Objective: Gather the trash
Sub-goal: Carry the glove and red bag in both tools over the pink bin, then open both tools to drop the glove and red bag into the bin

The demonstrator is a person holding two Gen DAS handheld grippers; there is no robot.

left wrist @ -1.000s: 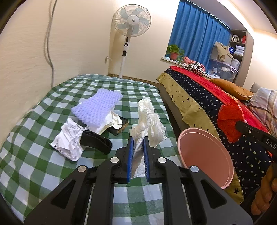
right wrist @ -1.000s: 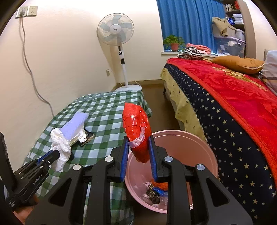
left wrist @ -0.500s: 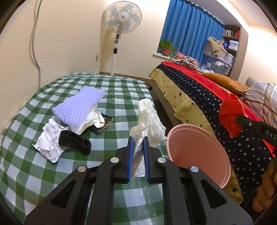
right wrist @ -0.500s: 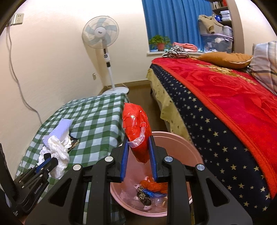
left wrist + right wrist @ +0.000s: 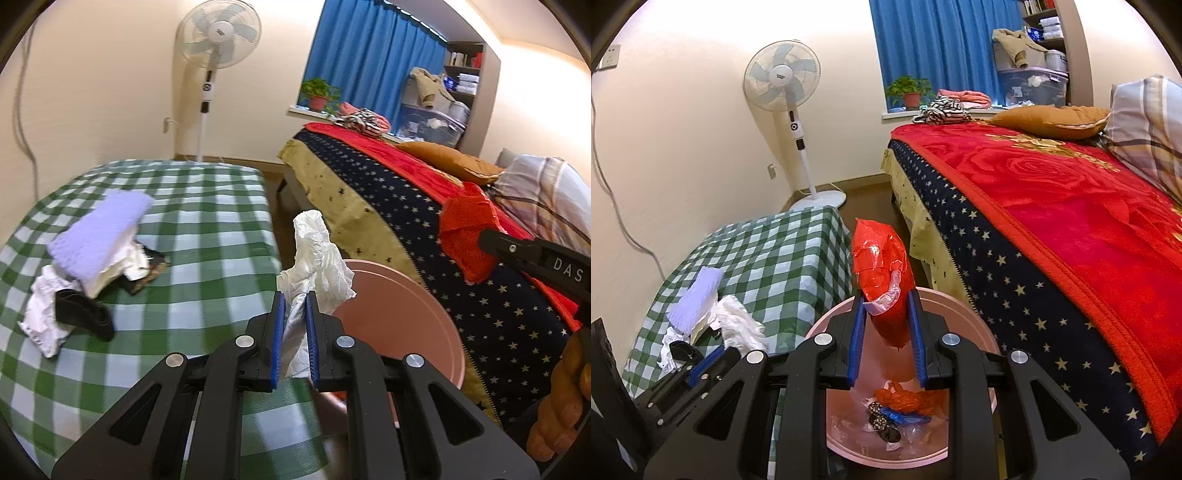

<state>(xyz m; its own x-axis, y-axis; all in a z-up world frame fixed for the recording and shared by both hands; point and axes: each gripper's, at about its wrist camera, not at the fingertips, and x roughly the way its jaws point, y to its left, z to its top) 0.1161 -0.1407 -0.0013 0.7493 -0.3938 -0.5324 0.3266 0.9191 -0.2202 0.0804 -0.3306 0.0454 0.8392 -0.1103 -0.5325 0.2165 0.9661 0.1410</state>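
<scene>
Both units had shifted from the tabletop [image 5: 207, 206] toward the bin [image 5: 964, 317]: the left hand-held gripper [image 5: 294, 345] clamped white paper [image 5: 314, 254], the right hand-held gripper [image 5: 885, 343] clamped a red bag [image 5: 882, 273] over the bin, ready for release.

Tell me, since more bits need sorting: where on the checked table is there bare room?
Bare: the checked tablecloth between the trash pile and the fan, and the near strip before the left tongs. Crowded: the pile's corner.

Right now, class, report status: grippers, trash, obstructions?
Left gripper shut on white crumpled paper. Right gripper shut on red plastic bag, above pink bin. Nothing blocking.
</scene>
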